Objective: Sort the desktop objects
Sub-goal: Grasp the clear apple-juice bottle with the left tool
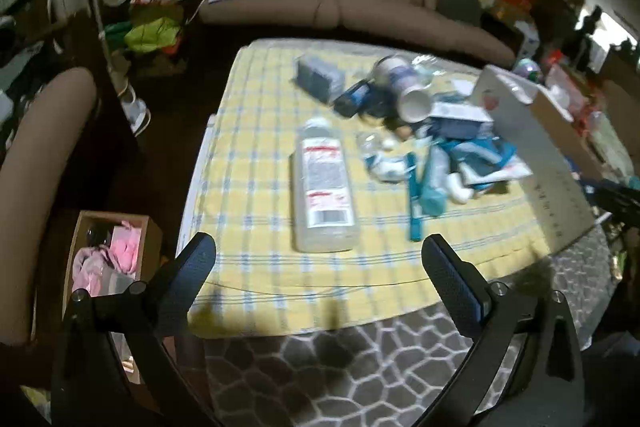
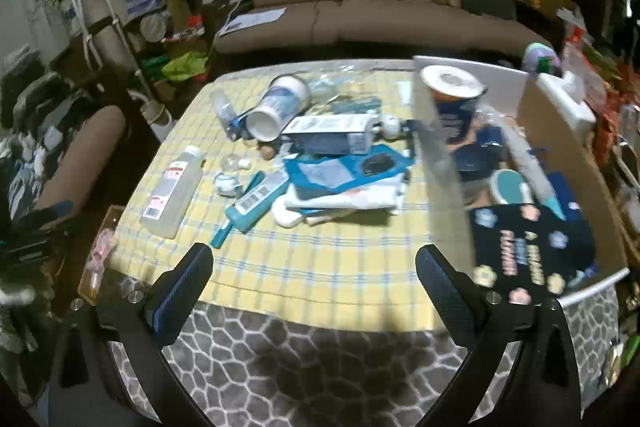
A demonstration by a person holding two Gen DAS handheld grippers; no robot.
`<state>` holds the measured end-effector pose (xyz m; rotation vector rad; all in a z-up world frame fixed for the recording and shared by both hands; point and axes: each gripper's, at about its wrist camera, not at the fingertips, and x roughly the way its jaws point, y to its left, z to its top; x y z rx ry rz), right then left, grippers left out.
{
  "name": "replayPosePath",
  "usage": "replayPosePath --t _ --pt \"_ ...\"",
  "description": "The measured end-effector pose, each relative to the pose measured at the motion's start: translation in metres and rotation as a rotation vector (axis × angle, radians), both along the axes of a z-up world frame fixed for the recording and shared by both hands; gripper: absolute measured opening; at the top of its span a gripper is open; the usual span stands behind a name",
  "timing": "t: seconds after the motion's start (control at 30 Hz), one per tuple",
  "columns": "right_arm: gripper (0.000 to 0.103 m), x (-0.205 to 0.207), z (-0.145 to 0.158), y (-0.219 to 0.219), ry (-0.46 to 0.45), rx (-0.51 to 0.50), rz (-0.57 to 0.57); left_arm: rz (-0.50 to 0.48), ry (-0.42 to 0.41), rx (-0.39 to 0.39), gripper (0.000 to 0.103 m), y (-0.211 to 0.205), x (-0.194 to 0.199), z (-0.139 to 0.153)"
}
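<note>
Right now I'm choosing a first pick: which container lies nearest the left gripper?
The clear bottle, lying flat directly ahead of the left gripper; the white canister lies farther back.

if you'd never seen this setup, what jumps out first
The clear bottle with the red and white label, lying flat by itself on the yellow checked tablecloth ahead of the open left gripper. Right of it sprawls a blue and white clutter pile with a tipped white canister, then the cardboard box, already part filled.
</note>
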<state>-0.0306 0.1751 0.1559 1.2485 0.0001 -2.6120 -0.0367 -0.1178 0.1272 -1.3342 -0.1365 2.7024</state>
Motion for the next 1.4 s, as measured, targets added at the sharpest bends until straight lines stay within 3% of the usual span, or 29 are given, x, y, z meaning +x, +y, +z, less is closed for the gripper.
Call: replayPosePath --t 0.33,0.57,0.63,0.67,0.7,0.77,0.87,0.97,1.07,1.13,1.2,1.23,1.27,1.4 --pt "0.103 -0.039 -0.034 -0.043 -0.029 0.064 0.089 -0.017 -0.06 -0.064 0.103 0.021 -0.05 -0.052" --pt "0.103 -0.051 -0.057 -0.042 -0.067 0.02 0.08 -0.047 -0.105 -0.1 0.101 0.04 -0.075 -0.083" --pt "0.103 -0.053 -0.063 -0.039 -0.098 -0.007 0.069 -0.048 -0.129 -0.076 0.087 0.038 -0.08 -0.091" --pt "0.103 -0.053 -0.064 -0.038 -0.103 -0.024 0.068 -0.048 -0.141 -0.06 0.067 0.037 -0.082 -0.093" --pt "0.103 -0.052 -0.064 -0.037 -0.105 -0.035 0.069 -0.052 -0.154 -0.034 0.061 0.035 -0.084 -0.095" --pt "0.103 -0.052 -0.062 -0.037 -0.106 -0.057 0.078 -0.049 -0.156 0.011 0.061 0.03 -0.084 -0.094" --pt "0.103 -0.051 -0.059 -0.035 -0.112 -0.12 0.083 -0.06 -0.161 0.168 0.061 0.021 -0.078 -0.086" --pt "0.103 -0.051 -0.059 -0.033 -0.127 -0.2 0.094 -0.087 -0.2 0.413 0.061 0.015 -0.068 -0.08" --pt "0.103 -0.052 -0.06 -0.031 -0.147 -0.263 0.092 -0.108 -0.302 0.773 0.06 0.013 -0.055 -0.094" --pt "0.103 -0.053 -0.063 -0.029 -0.167 -0.306 0.084 -0.097 -0.362 0.945 0.063 0.013 -0.049 -0.106" --pt "0.103 -0.054 -0.066 -0.026 -0.183 -0.337 0.074 -0.082 -0.418 1.09 0.085 0.015 -0.044 -0.119" --pt "0.103 -0.056 -0.069 -0.025 -0.195 -0.354 0.068 -0.073 -0.439 1.116 0.091 0.016 -0.043 -0.123" --pt "0.103 -0.056 -0.071 -0.025 -0.202 -0.364 0.064 -0.058 -0.439 1.085 0.093 0.015 -0.043 -0.123" --pt "0.103 -0.059 -0.08 -0.027 -0.236 -0.374 0.048 -0.032 -0.326 0.833 0.093 0.003 -0.046 -0.102"
